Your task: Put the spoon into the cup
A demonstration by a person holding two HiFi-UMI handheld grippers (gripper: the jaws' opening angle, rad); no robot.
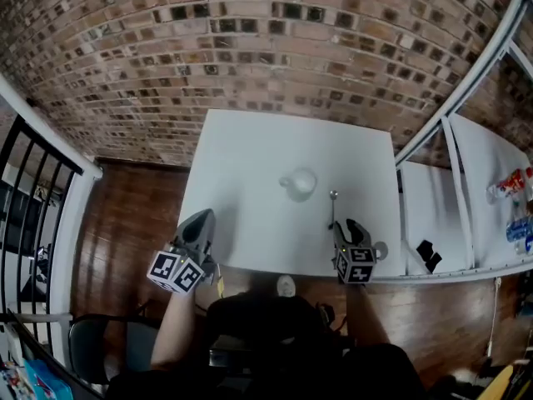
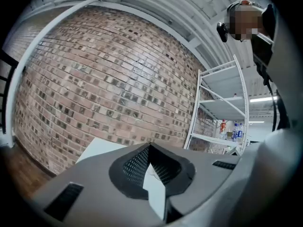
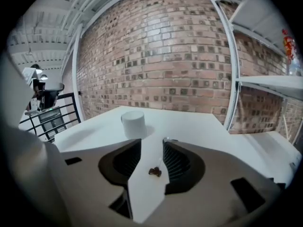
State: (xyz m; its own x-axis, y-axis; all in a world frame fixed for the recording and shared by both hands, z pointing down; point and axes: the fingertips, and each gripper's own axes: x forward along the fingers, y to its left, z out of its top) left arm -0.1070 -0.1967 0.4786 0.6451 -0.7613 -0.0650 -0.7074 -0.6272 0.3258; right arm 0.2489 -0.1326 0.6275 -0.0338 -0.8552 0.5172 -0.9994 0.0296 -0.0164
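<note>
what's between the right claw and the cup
Only the spoon, lying in the open gap of the right claw; beyond it bare white table runs to the cup. The right gripper view shows it best.

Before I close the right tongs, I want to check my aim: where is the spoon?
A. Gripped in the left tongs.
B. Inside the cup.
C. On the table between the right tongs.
C: the spoon lies flat on the table between the open right tongs, apart from the cup.
</note>
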